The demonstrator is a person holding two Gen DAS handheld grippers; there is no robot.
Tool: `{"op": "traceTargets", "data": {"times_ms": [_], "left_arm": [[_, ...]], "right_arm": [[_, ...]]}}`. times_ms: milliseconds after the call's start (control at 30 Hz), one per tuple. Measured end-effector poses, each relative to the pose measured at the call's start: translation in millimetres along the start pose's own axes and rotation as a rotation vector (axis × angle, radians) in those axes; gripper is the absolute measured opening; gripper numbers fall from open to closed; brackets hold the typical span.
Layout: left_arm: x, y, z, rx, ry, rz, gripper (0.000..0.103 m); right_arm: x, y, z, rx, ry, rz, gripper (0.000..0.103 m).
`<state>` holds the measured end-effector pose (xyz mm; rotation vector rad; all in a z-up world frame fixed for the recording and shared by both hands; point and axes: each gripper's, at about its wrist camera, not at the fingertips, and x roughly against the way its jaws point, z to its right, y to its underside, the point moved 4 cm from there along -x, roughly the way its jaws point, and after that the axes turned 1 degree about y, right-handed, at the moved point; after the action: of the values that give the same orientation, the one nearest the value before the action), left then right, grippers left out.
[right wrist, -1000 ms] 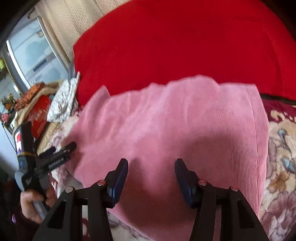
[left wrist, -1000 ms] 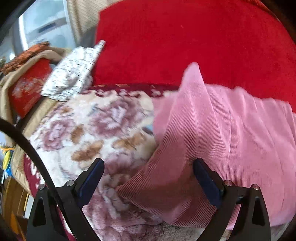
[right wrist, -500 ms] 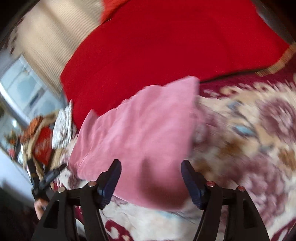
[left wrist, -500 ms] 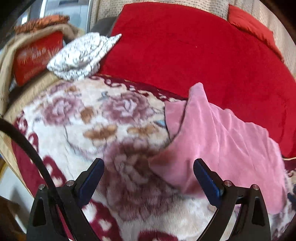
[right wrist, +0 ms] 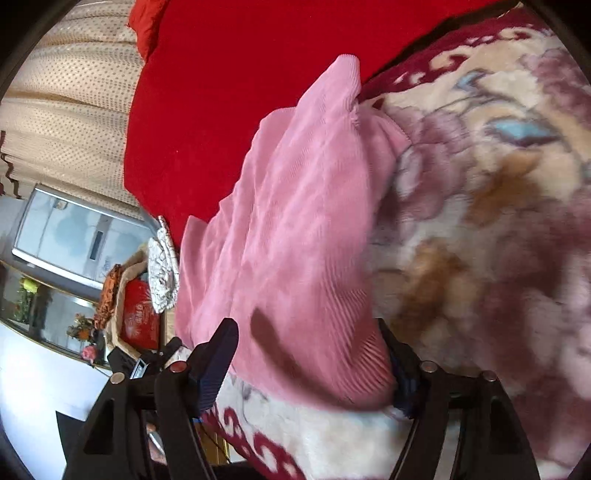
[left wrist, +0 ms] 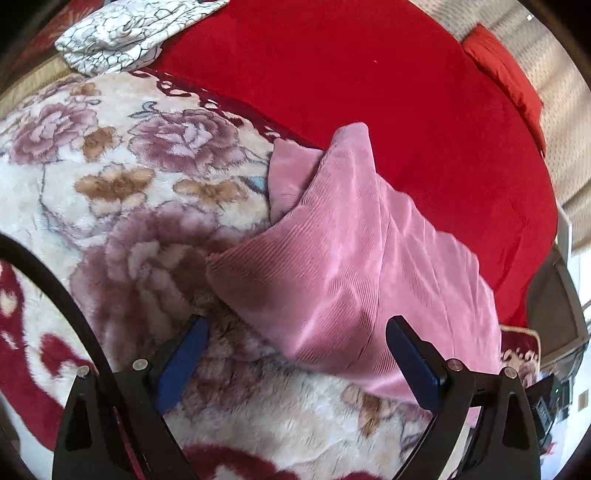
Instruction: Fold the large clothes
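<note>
Left gripper [left wrist: 295, 363]: jaws spread wide, blue pads clear of all cloth; the near corner of the pink ribbed garment [left wrist: 354, 266] lies ahead between the finger lines, untouched. Pink ribbed garment: folded into a thick, rumpled bundle on the floral fleece blanket [left wrist: 122, 206], one peaked corner standing up against the red cover [left wrist: 369, 74] behind it, a smoother pink layer showing under its far left edge. Right gripper [right wrist: 306, 365]: jaws opening, the garment's near folded end [right wrist: 295, 229] bulging between them; the left pad stands just clear of the cloth, the right pad is hidden behind the fold, so contact there cannot be told. Floral fleece blanket: cream with mauve roses, tan leaves and a dark red scrolled border; carries the garment. Red cover: plain, draped along the back, with a red cushion [left wrist: 506, 70] at its far right. Folded white crackle-print cloth [left wrist: 129, 29]: far left, beyond the blanket. Room: cream dotted curtain [right wrist: 66, 122] and a window [right wrist: 74, 236] in the right wrist view.
</note>
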<state>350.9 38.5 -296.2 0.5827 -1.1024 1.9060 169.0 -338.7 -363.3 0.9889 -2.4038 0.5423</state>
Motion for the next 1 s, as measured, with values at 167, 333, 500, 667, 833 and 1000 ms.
{"op": "traceTargets", "data": {"times_ms": [167,333,500,667,833,1000], "left_arm": [[-3.6,-9.4,7.9,0.025,0.082,0.049,0.082],[-14.3,-14.1,8.6,0.030,0.038,0.062,0.062],[-19.2,-15.0,20.0,-0.029,0.007,0.095,0.057],[-8.1,-19.0,30.7,-0.067,0.041,0.154,0.030],[19.8,-15.6,42.9,-0.088,0.096,0.195,0.026],[60.4,6.1,52.9,-0.117,0.134,0.230,0.025]], "right_arm": [[-6.7,-9.6,-14.2,-0.008,-0.138,0.040,0.077],[-26.0,-11.6,-20.2,0.027,-0.125,0.033,0.069],[-30.6,-8.2,-33.9,0.137,-0.033,0.037,0.033],[-18.8,1.5,-61.2,0.284,0.055,0.128,0.025],[-3.5,12.1,-79.0,0.377,0.107,0.212,0.023],[32.2,24.4,-90.9,0.420,0.102,0.285,0.022]]}}
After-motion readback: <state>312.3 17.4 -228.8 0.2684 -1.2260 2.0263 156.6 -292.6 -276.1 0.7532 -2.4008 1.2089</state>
